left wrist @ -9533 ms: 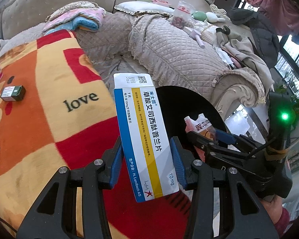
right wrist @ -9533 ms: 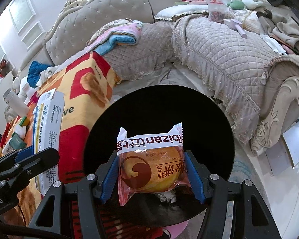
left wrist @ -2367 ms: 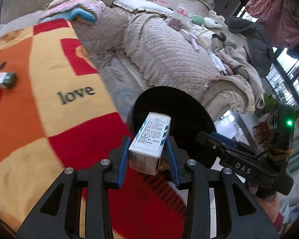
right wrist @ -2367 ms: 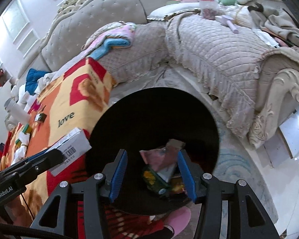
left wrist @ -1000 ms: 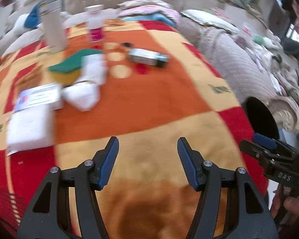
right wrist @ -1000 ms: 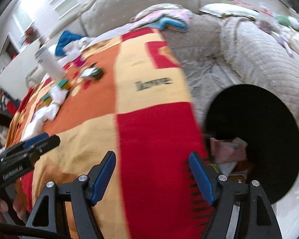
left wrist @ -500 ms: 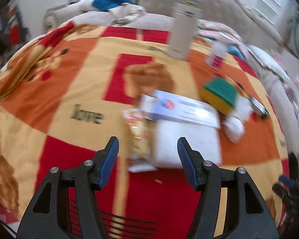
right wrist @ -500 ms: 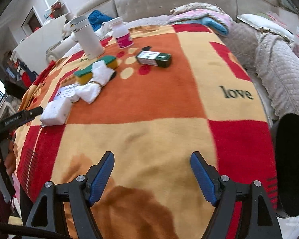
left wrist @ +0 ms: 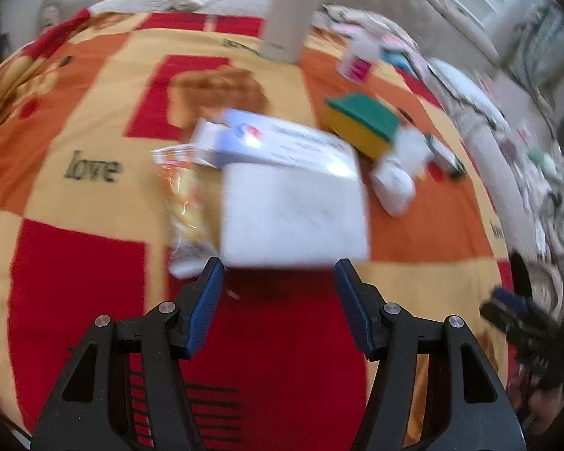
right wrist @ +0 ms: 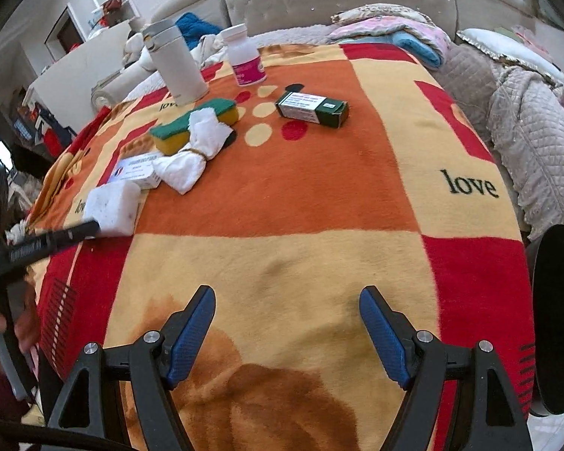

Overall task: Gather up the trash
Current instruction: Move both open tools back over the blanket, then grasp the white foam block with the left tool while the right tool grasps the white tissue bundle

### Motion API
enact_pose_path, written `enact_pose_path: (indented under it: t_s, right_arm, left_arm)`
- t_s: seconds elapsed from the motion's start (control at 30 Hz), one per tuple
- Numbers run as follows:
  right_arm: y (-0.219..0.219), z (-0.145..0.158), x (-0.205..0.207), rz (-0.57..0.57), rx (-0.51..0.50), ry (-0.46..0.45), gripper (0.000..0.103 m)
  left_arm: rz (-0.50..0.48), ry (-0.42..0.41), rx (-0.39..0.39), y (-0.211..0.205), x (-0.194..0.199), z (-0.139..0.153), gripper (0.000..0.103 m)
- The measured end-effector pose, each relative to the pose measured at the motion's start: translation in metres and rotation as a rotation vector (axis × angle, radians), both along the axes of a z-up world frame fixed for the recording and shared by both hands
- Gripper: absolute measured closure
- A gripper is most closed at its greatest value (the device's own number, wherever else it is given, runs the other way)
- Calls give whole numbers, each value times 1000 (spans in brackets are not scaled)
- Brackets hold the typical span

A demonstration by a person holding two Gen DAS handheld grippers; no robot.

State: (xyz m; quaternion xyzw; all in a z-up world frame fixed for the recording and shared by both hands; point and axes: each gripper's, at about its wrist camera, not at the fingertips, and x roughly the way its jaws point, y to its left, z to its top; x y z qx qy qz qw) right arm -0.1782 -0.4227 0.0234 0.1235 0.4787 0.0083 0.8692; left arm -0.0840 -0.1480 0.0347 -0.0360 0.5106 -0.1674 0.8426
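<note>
We see the checked blanket (right wrist: 282,203) covering the tabletop, the black bin (right wrist: 556,319) at its right edge; both tools hover over it with nothing between their pads; the left tool (left wrist: 278,300) stands open just near of the white sponge (left wrist: 293,218), with the snack wrapper (left wrist: 184,203) to its left; the right tool (right wrist: 287,330) gapes wide over bare blanket; farther off lie the white box (right wrist: 135,169), tied cloth (right wrist: 193,150) and green box (right wrist: 312,107).
</note>
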Motion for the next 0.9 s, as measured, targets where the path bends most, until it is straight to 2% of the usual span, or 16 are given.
enact_pose_path:
  t_s: [0.2,0.27,0.33,0.43,0.6,0.63,0.7,0.9]
  right_arm:
    - [-4,0,-5,-6,-5,0,26]
    - [-7,-1,-4,-19,9,1,26]
    - [-8,-2,-4,-21,17,3,26]
    - [-6,-2,-4,-9,5,5,26]
    - [-6,-2,-4,-10,9,5,25]
    - [-7,-2,-4,-10,9,5,25]
    - [-8,-2,-4,-13,7,5,25]
    - [-11,-3,-3,-25,25,2,25]
  left_arm:
    - [60,-101,21,15,2,22,43]
    - [103,-138,93,23,6,25,43]
    - [174,-171,226,31,12,22,43]
    - [215,-137,298,39,19,10,44]
    - [139,-88,274,28,17,-4,44]
    - [124,-83,271,22,14,-4,50]
    - [114,-101,278,12,8,0,50]
    - [56,-38,81,10,-15,10,50]
